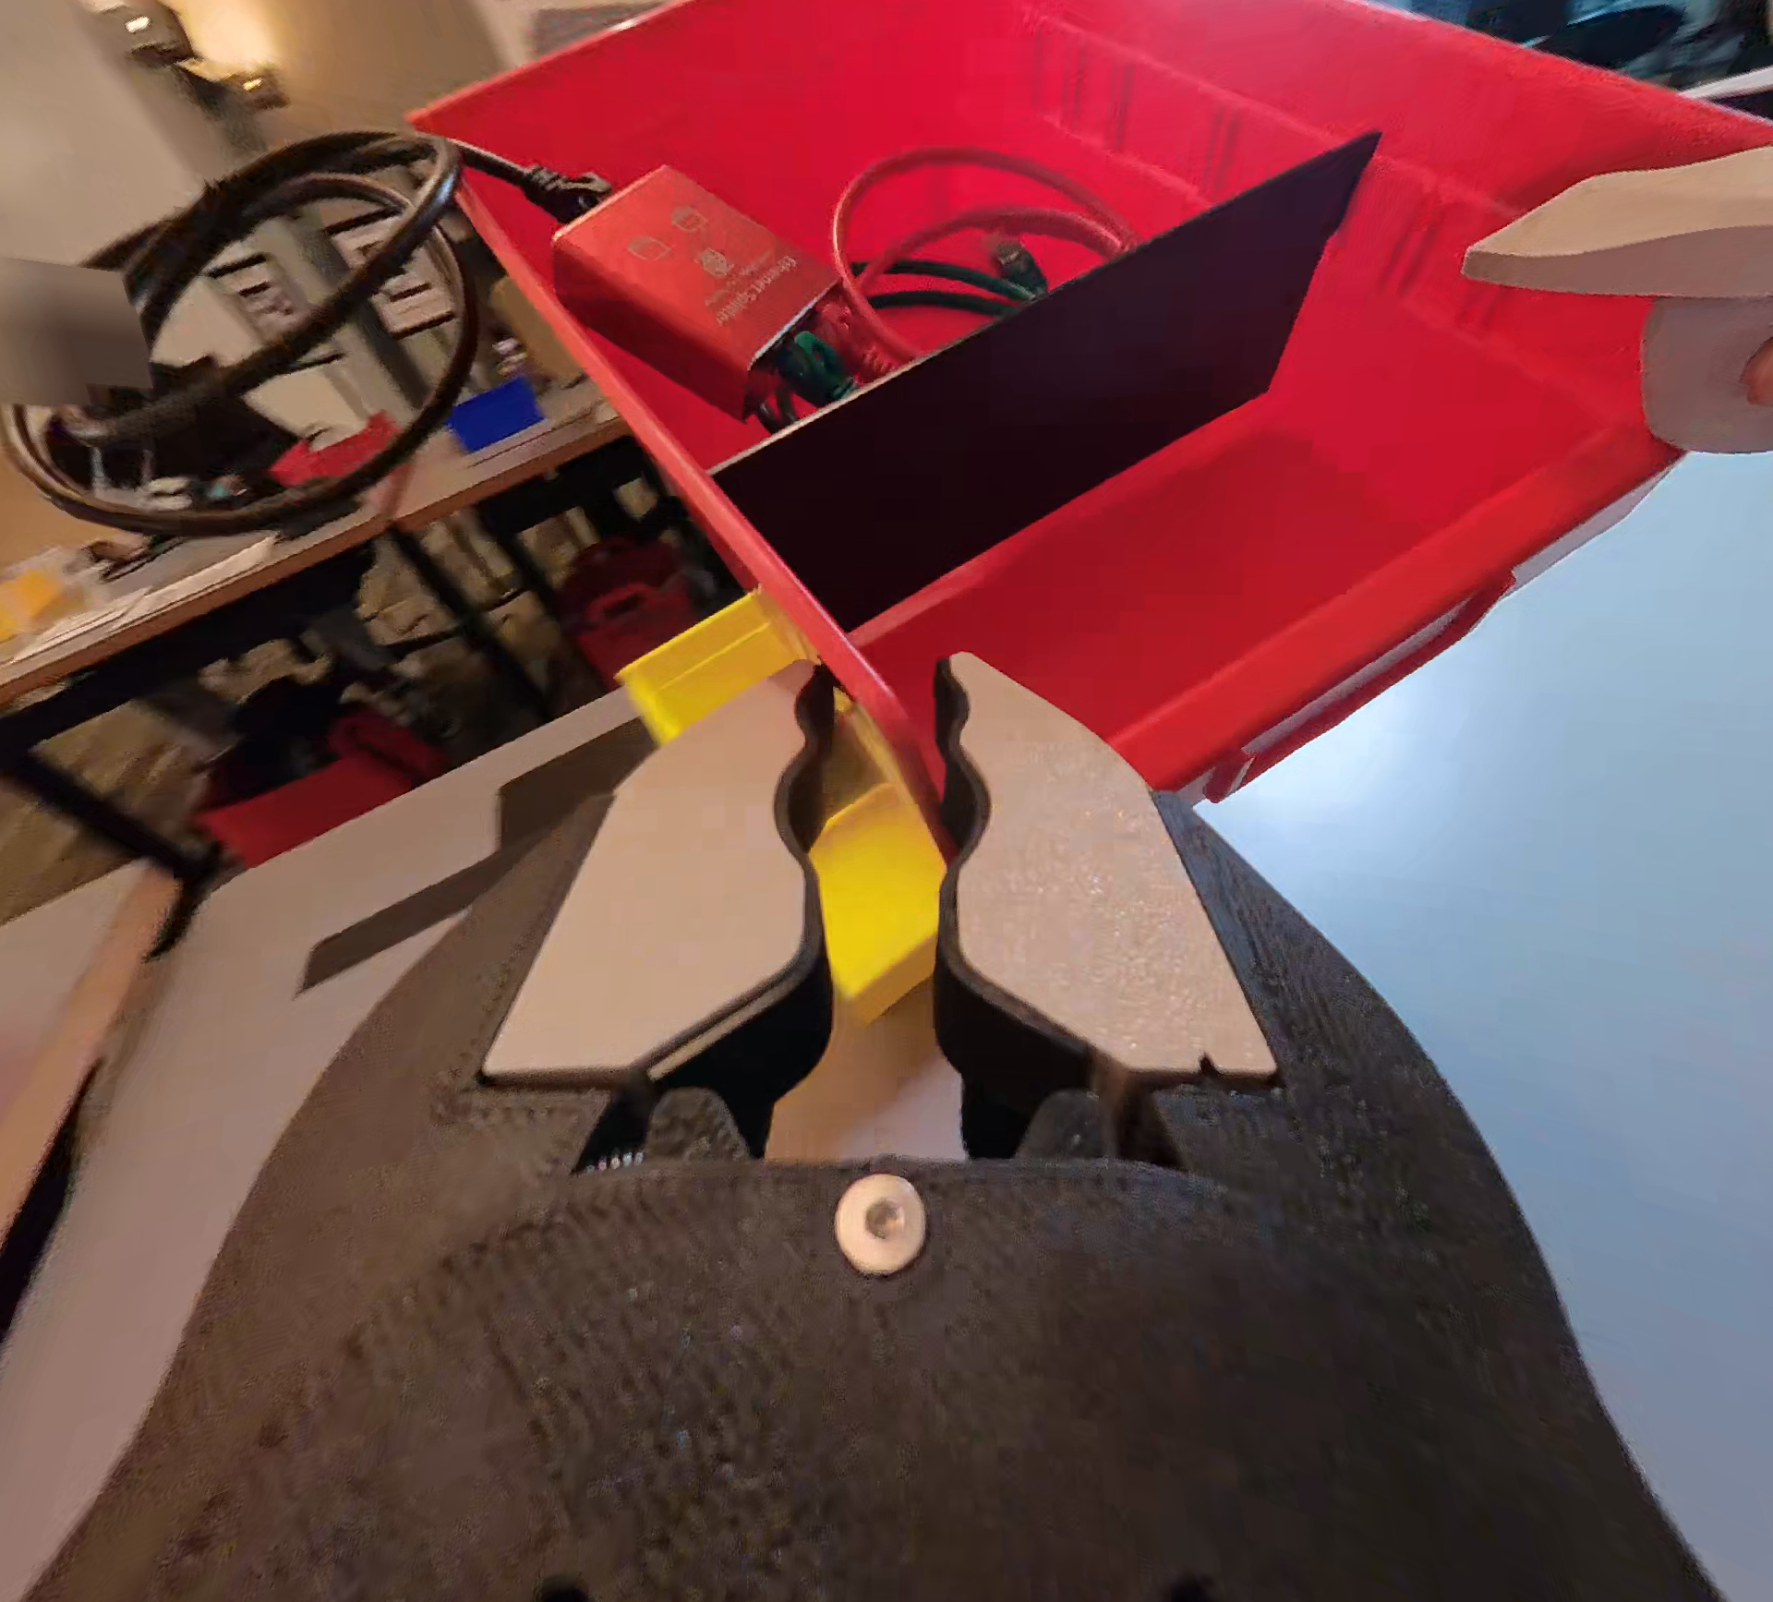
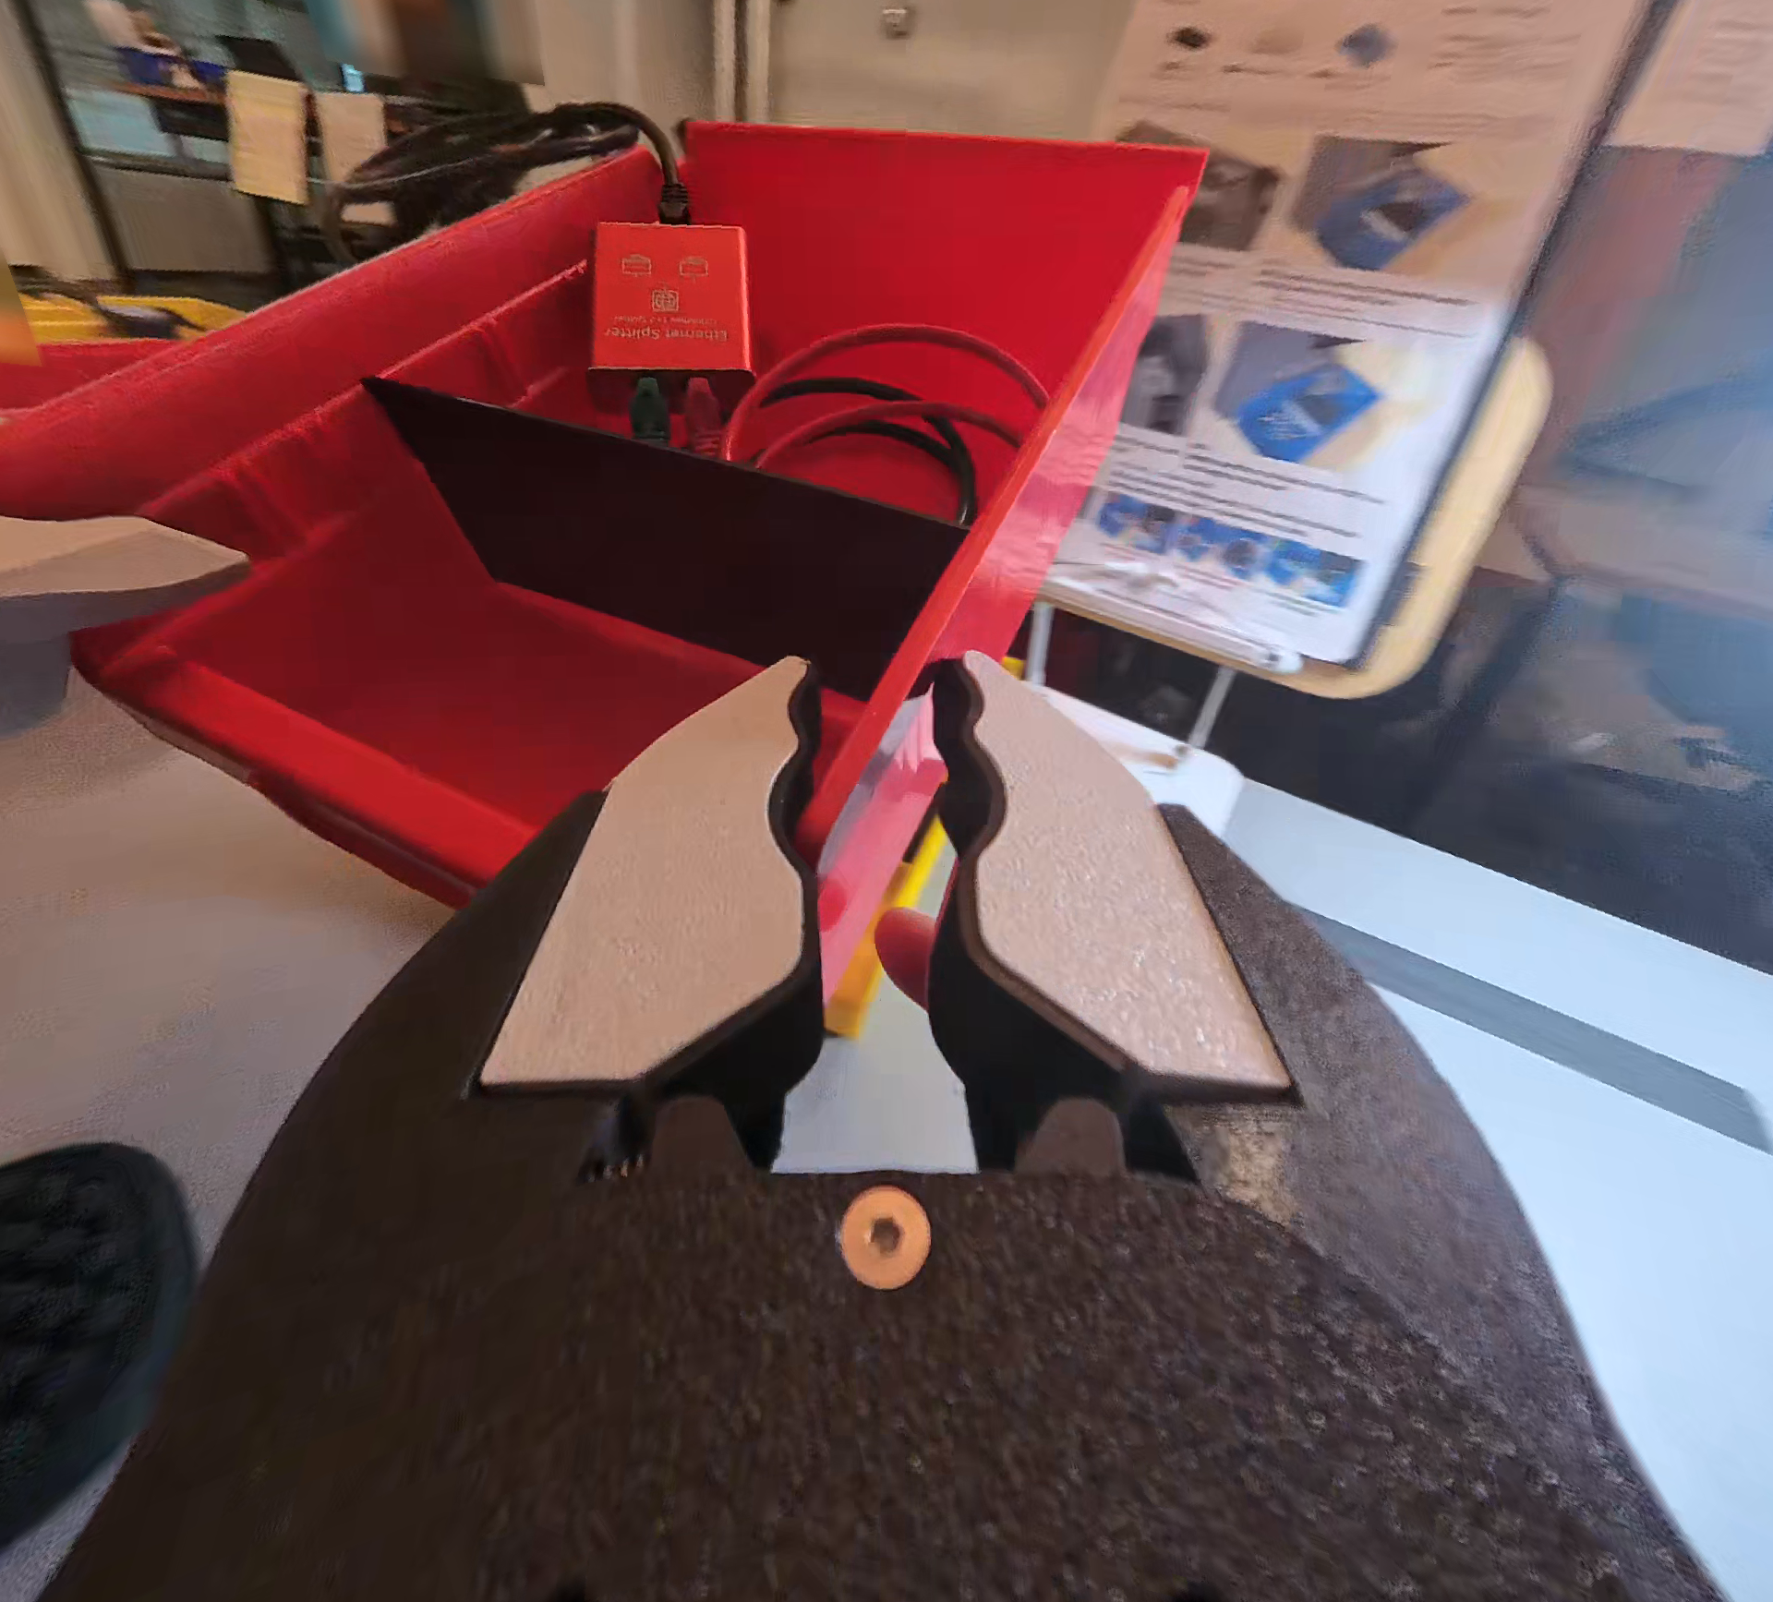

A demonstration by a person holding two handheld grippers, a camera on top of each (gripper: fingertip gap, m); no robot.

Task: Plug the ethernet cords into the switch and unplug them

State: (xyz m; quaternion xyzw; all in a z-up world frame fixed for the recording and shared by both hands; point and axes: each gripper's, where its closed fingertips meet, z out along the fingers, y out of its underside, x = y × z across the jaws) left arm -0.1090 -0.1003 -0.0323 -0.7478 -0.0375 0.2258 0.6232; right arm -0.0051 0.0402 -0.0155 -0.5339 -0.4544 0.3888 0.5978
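Red bin (image 1: 1199, 597); black divider (image 1: 1055, 405) across its interior. Switch (image 2: 669, 309): red casing with pale printed markings. Cords: 1 green cord (image 1: 959, 280), 1 red cord (image 2: 863, 347), 1 black cord (image 1: 288, 328) coiled outside the bin wall. Green and red plugs sit at the switch's near end. Left gripper (image 1: 878, 764) and right gripper (image 2: 873, 764): grey speckled faces on black textured bodies. Yellow bin (image 1: 710, 673) beside the red one. Bench (image 1: 1583, 788): pale grey-white, with 1 dark grey stripe (image 2: 1535, 1038).
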